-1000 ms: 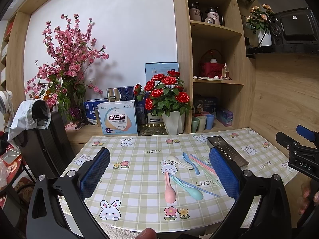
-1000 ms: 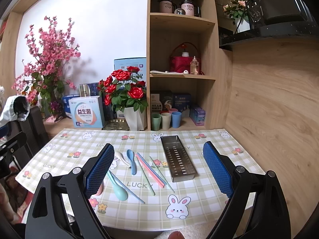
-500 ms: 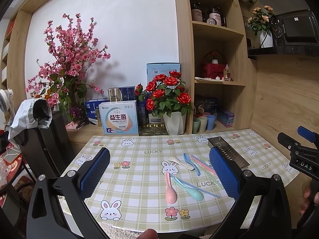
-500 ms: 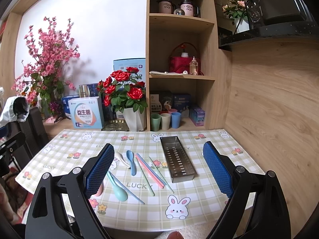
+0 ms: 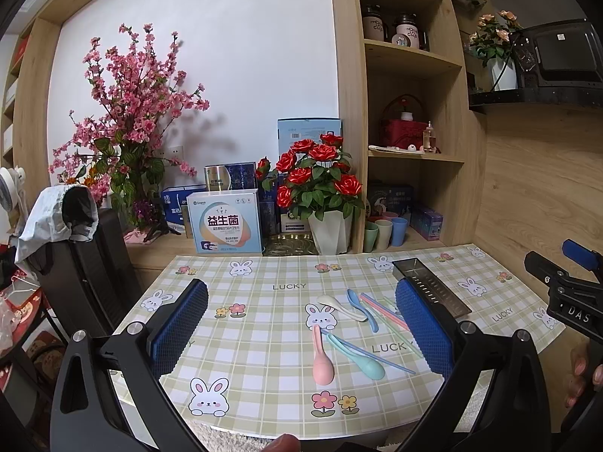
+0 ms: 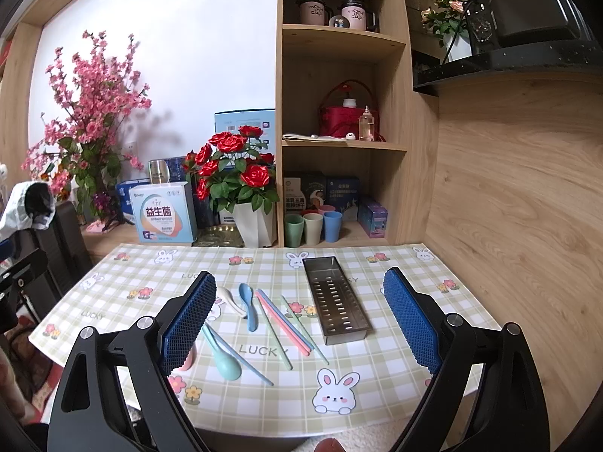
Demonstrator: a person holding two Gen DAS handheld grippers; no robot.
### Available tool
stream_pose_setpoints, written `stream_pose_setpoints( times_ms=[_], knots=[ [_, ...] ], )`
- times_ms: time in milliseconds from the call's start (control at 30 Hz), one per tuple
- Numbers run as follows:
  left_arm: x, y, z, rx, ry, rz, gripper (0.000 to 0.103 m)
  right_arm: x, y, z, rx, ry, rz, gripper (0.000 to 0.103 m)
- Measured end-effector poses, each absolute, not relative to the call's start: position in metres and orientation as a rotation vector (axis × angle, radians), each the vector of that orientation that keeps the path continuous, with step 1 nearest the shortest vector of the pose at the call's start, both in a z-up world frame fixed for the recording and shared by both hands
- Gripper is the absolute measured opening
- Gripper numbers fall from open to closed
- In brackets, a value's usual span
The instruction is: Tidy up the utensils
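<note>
Both grippers, left (image 5: 301,333) and right (image 6: 299,324), hang spread wide with nothing held above the table (image 6: 395,406). Ahead between the right one's fingers lie spoons (image 6: 248,307) and chopsticks (image 6: 282,322); a pink spoon (image 5: 322,358) seems half-hidden. Rightward sits a metal tray (image 6: 335,303).

"LUCKY" on tablecloth (image 6: 260,350) — "益生菌" on box (image 5: 224,222) — "DAS" on right tool (image 5: 573,293).
</note>
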State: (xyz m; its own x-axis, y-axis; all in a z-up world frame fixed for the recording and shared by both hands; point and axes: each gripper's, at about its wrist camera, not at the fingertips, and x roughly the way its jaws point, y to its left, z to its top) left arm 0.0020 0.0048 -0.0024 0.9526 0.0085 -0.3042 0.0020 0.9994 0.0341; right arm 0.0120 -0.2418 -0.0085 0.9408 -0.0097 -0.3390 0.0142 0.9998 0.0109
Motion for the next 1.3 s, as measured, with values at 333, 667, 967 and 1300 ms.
stream_pose_setpoints(
  times_ms=[333,667,967,1300],
  knots=[
    [0.002,0.005,-0.003,0.033,0.312,0.003,0.098,0.012,-0.243,-0.007,0.014,0.346,-0.013,0.088],
    [0.002,0.006,-0.003,0.031,0.313,0.002,0.098,0.012,-0.242,-0.008,0.014,0.346,-0.012,0.088],
    [0.003,0.008,-0.006,0.026,0.318,0.000,0.098,0.012,-0.241,-0.009,0.014,0.348,-0.015,0.088],
    [0.012,0.015,-0.010,0.007,0.352,-0.014,0.098,0.017,-0.241,-0.016,0.017,0.366,-0.004,0.088]
  ],
)
